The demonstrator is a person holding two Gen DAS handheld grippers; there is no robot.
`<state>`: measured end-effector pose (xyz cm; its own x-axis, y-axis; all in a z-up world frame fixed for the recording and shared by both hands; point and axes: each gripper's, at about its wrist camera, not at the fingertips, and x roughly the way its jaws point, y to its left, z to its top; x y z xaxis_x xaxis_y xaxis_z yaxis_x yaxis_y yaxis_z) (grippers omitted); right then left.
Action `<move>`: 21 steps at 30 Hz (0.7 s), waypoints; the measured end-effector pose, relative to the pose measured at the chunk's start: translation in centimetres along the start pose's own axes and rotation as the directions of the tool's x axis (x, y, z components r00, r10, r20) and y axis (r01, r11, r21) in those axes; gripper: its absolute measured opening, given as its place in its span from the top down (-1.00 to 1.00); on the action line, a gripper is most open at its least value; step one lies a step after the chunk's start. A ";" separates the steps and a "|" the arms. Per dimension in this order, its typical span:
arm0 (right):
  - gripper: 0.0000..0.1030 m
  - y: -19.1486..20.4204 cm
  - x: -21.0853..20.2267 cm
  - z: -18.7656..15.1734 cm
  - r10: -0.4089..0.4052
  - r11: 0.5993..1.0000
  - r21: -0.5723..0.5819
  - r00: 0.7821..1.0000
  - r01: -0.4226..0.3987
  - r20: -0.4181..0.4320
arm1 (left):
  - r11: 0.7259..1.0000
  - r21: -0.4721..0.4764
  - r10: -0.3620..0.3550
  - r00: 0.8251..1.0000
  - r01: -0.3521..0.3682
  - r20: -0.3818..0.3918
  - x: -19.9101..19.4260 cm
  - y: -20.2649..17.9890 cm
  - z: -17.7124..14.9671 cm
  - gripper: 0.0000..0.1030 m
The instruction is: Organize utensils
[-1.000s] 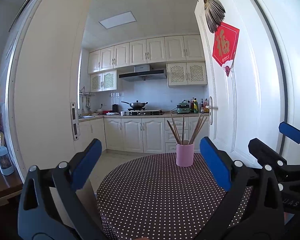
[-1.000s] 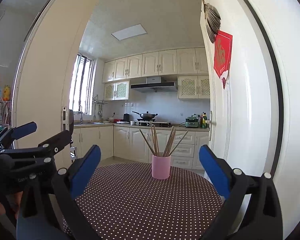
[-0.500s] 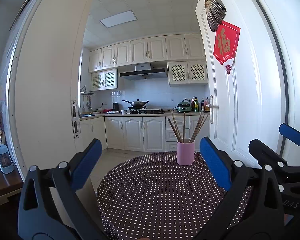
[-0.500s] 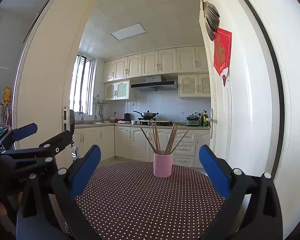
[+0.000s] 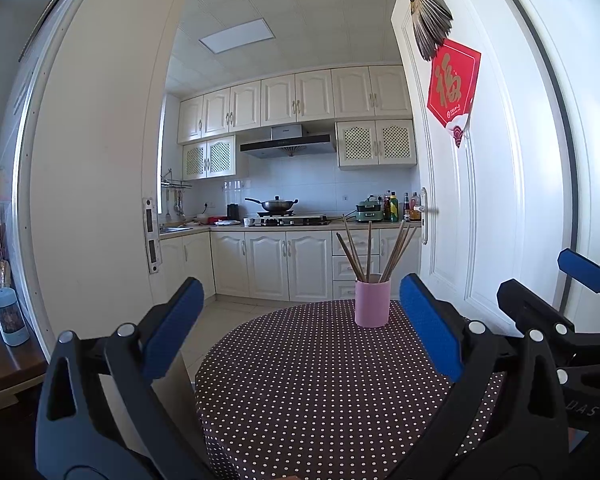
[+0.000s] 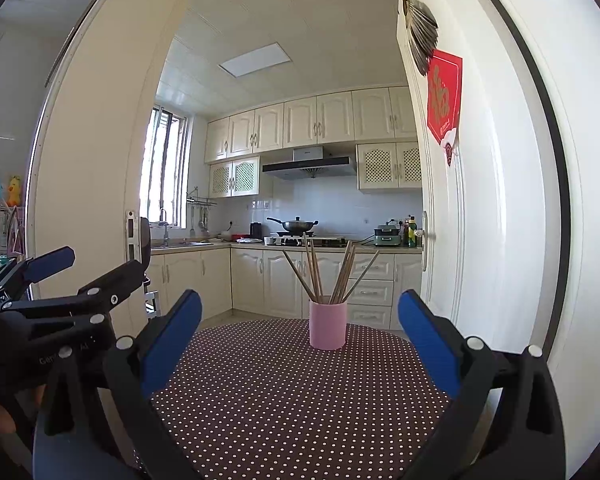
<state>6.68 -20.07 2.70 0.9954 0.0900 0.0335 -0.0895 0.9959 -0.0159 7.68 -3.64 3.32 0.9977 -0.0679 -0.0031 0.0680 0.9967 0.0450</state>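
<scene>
A pink cup [image 5: 372,303] [image 6: 327,329] stands upright at the far side of a round table with a brown polka-dot cloth [image 5: 308,392] [image 6: 284,400]. Several wooden chopsticks [image 5: 370,250] [image 6: 332,276] stick up out of it, fanned apart. My left gripper [image 5: 300,320] hovers over the near side of the table, open, with nothing between its blue pads. My right gripper [image 6: 300,324] is open and empty too, held beside it. Each gripper shows at the edge of the other's view: the right one [image 5: 556,296] and the left one [image 6: 76,276].
A white door [image 5: 472,208] with a red paper sign and a fan stands open right of the table. Behind is a kitchen with white cabinets [image 5: 284,264], a wok on the stove [image 5: 274,204] and bottles. A wooden side table [image 5: 4,364] with a small bottle is at the left.
Both views have tilted slightly downward over the second, so the cup sits a little lower in each frame. The cup and chopsticks have not moved; both grippers stay open.
</scene>
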 end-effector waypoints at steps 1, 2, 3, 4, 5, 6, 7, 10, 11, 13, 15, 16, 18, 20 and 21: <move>-0.84 0.0 -0.1 -0.1 0.000 1.000 0.001 1.000 0.000 0.000 | 1.000 0.001 0.001 1.000 -0.001 0.001 0.0 0.0 0.0 -0.87; -0.84 -0.1 -0.1 -0.1 0.001 1.000 0.001 1.000 -0.001 0.000 | 1.000 0.002 0.001 1.000 -0.001 0.001 0.0 -0.1 0.0 -0.87; -0.84 0.0 -0.1 -0.1 0.000 1.000 0.000 1.000 0.000 -0.001 | 1.000 0.003 0.002 1.000 -0.002 0.001 0.0 -0.2 0.0 -0.87; -0.84 0.0 -0.1 -0.1 0.000 1.000 0.000 1.000 0.000 -0.002 | 1.000 0.004 0.003 1.000 -0.003 0.000 0.0 -0.3 0.0 -0.87; -0.84 -0.1 0.0 -0.1 0.000 1.000 0.001 1.000 0.000 -0.003 | 1.000 0.004 0.003 1.000 -0.003 0.000 0.0 -0.3 -0.1 -0.87; -0.84 -0.1 -0.1 -0.1 0.001 1.000 0.003 1.000 -0.001 -0.004 | 1.000 0.005 0.003 1.000 -0.003 0.000 0.0 -0.3 -0.1 -0.87; -0.84 -0.2 0.0 -0.1 0.002 1.000 0.004 1.000 -0.002 -0.006 | 1.000 0.005 0.003 1.000 -0.003 0.000 0.0 -0.4 -0.1 -0.87; -0.84 -0.2 0.0 -0.1 0.003 1.000 0.007 1.000 -0.003 -0.008 | 1.000 0.001 0.000 1.000 0.000 -0.004 0.1 -0.4 -0.1 -0.87; -0.84 -0.3 0.0 -0.1 0.003 1.000 0.008 1.000 -0.003 -0.009 | 1.000 0.002 0.000 1.000 0.000 -0.004 0.1 -0.5 -0.1 -0.87; -0.84 -0.3 0.0 -0.2 0.002 1.000 0.009 1.000 -0.002 -0.009 | 1.000 0.003 0.002 1.000 -0.002 -0.003 0.1 -0.5 -0.1 -0.87; -0.84 -0.3 0.0 -0.2 0.003 1.000 0.010 1.000 -0.003 -0.010 | 1.000 0.003 0.003 1.000 -0.003 -0.002 0.1 -0.5 -0.1 -0.87; -0.84 -0.3 0.1 -0.2 0.003 1.000 0.010 1.000 -0.003 -0.010 | 1.000 0.003 0.003 1.000 -0.003 -0.002 0.1 -0.6 -0.2 -0.87; -0.84 -0.3 0.1 -0.2 0.004 1.000 0.011 1.000 -0.003 -0.014 | 1.000 0.004 0.005 1.000 -0.005 -0.004 0.2 -0.6 -0.3 -0.87; -0.84 -0.3 0.2 -0.3 0.004 1.000 0.014 1.000 -0.004 -0.018 | 1.000 0.006 0.005 1.000 -0.005 -0.007 0.2 -0.6 -0.3 -0.87; -0.84 -0.3 0.2 -0.3 0.003 1.000 0.014 1.000 -0.003 -0.019 | 1.000 0.007 0.005 1.000 -0.005 -0.008 0.2 -0.6 -0.3 -0.87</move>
<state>6.89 -20.38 2.40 0.9956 0.0930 0.0148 -0.0930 0.9957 -0.0017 7.87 -4.28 2.97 0.9980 -0.0627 -0.0111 0.0632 0.9966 0.0523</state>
